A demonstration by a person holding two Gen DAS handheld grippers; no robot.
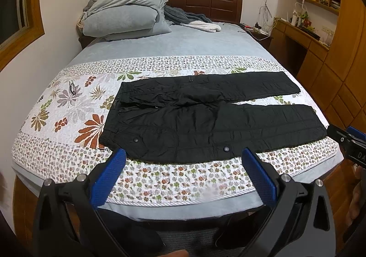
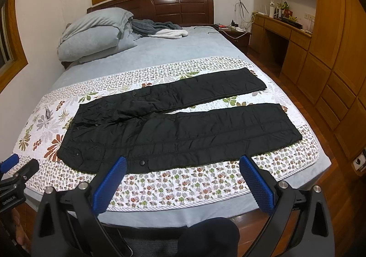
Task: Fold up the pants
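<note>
Black quilted pants (image 1: 205, 115) lie flat and unfolded on the floral quilted bedspread (image 1: 68, 108), waistband left. Left claw (image 1: 183, 160) and right claw (image 2: 183, 165) hover at the near edge, wide open, empty.

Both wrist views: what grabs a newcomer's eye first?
The black pants laid flat across the floral quilt, waistband left, legs split toward the right. Then the blue pads of the open left hand-held gripper and right hand-held gripper, held short of the bed's near edge.
</note>
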